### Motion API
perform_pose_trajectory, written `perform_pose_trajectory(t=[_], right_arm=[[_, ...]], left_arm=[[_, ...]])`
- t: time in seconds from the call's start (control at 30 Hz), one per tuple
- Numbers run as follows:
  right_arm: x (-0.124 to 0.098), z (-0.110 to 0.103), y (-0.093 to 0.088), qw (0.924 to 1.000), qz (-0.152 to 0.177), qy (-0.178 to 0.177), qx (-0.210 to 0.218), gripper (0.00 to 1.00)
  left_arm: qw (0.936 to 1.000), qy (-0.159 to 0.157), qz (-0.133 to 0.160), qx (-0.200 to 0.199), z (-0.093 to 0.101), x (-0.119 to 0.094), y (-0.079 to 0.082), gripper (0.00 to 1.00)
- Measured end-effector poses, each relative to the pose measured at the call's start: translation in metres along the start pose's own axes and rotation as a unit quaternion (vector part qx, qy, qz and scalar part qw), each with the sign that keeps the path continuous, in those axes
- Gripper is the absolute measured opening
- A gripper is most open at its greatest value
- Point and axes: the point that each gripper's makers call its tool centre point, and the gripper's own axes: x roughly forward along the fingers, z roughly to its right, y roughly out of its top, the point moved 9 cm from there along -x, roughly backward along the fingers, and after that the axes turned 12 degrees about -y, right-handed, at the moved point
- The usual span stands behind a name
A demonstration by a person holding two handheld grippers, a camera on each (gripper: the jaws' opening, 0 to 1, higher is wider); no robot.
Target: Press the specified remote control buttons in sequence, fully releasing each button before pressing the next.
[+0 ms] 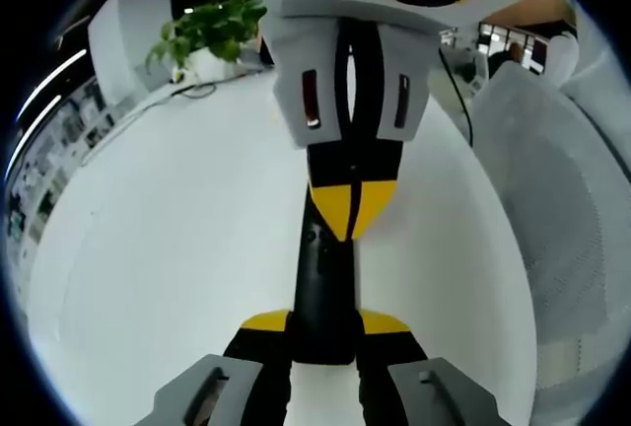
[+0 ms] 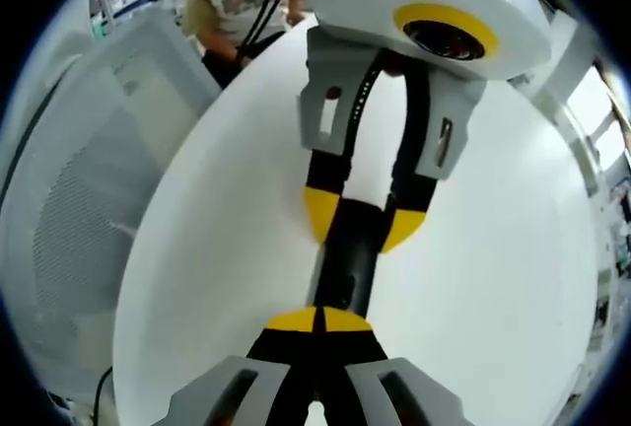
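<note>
The left gripper (image 1: 323, 332) is pinching the stiff, light-looking remote (image 1: 325, 293) at its end while the right gripper's (image 2: 317, 325) fingers, pressed together, are meeting its face.

From my seat, the white table (image 1: 177, 239) lies bare and open to both sides of the black remote (image 1: 325, 293). The remote's own line is blocked: the left gripper (image 1: 325, 332) clamps its near end and the right gripper (image 1: 347, 211) sits closed on its far end (tips touching it). A potted plant (image 1: 212, 32) crowds the far edge, a mesh chair (image 1: 557, 209) flanks the side.
</note>
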Motion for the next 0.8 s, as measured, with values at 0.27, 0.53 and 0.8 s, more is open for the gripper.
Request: perform_pose_trajectory(t=[0.27, 0.53, 0.8], right_arm=[[-0.004, 0.0, -0.002, 1.0, -0.003, -0.006, -0.001, 0.0], [-0.016, 0.002, -0.001, 0.9998, 0.008, -0.018, 0.009, 0.0], [-0.027, 0.008, 0.005, 0.9993, 0.015, -0.033, 0.008, 0.0]], left_arm=[[1.0, 0.002, 0.0, -0.001, 0.0, 0.0, 0.0, 0.23], [1.0, 0.002, -0.001, -0.001, 0.0, 0.0, 0.0, 0.23], [1.0, 0.003, -0.001, -0.001, 0.001, 0.0, 0.001, 0.23]])
